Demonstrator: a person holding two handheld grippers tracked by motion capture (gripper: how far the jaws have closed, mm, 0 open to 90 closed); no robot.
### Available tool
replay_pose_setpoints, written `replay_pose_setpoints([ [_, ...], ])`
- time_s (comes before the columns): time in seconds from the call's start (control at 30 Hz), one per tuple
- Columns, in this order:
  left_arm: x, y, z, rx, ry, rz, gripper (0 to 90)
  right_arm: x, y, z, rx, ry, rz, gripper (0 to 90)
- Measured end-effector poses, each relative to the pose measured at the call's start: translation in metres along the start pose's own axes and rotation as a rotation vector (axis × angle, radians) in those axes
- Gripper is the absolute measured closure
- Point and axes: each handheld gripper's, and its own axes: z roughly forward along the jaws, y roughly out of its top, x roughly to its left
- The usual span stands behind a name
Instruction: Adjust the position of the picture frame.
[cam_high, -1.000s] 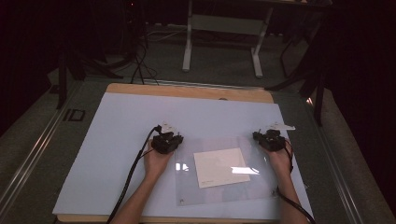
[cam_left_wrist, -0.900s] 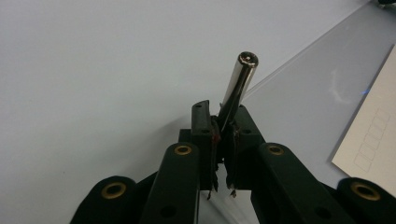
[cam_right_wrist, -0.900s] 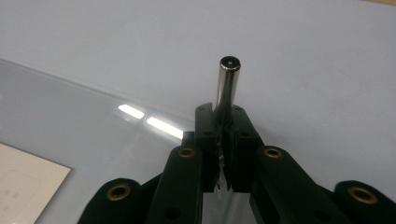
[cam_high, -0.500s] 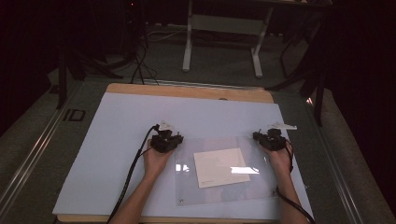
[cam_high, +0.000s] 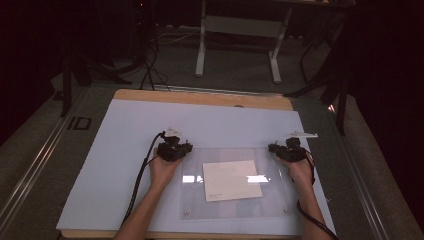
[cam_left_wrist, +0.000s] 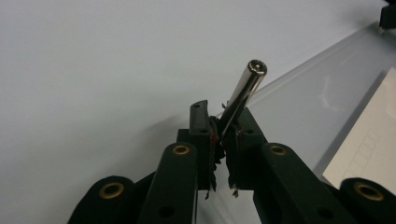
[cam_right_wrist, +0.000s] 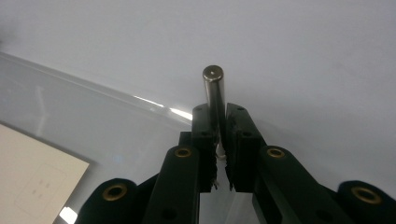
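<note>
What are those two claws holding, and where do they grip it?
Each grips a shiny metal pin by its lower end: left claw on the left pin, right claw on the right pin.

A shiny metal pin (cam_left_wrist: 243, 97) stood clamped in the left tool (cam_left_wrist: 223, 135), tilted, over the clear sheet's (cam_high: 235, 210) far left corner. A second pin (cam_right_wrist: 214, 95) was pinched in the right tool (cam_right_wrist: 221, 133) at the far right corner.
</note>
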Motion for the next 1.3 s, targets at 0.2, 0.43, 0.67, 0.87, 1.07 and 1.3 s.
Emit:
replay_pose_setpoints([
  [0.2, 0.01, 0.003, -0.008, -0.002, 0.008, -0.002, 81.9, 0.013, 0.008, 0.003, -0.004, 0.011, -0.011, 83.0],
  [0.43, 0.03, 0.006, -0.02, 0.006, 0.048, -0.012, 82.1, 0.031, 0.017, 0.012, 0.0, 0.024, -0.025, 82.7],
  [0.67, 0.045, 0.007, -0.029, 0.009, 0.068, -0.025, 82.1, 0.045, 0.023, 0.023, 0.001, 0.039, -0.034, 82.5],
  [0.87, 0.057, 0.007, -0.034, 0.025, 0.09, -0.039, 82.1, 0.054, 0.029, 0.032, 0.006, 0.056, -0.036, 81.9],
  [1.07, 0.065, 0.003, -0.032, 0.04, 0.116, -0.058, 82.1, 0.062, 0.029, 0.041, 0.019, 0.057, -0.045, 81.7],
  [1.3, 0.066, 0.0, -0.031, 0.023, 0.105, -0.075, 80.8, 0.059, 0.022, 0.049, 0.018, 0.067, -0.026, 81.6],
])
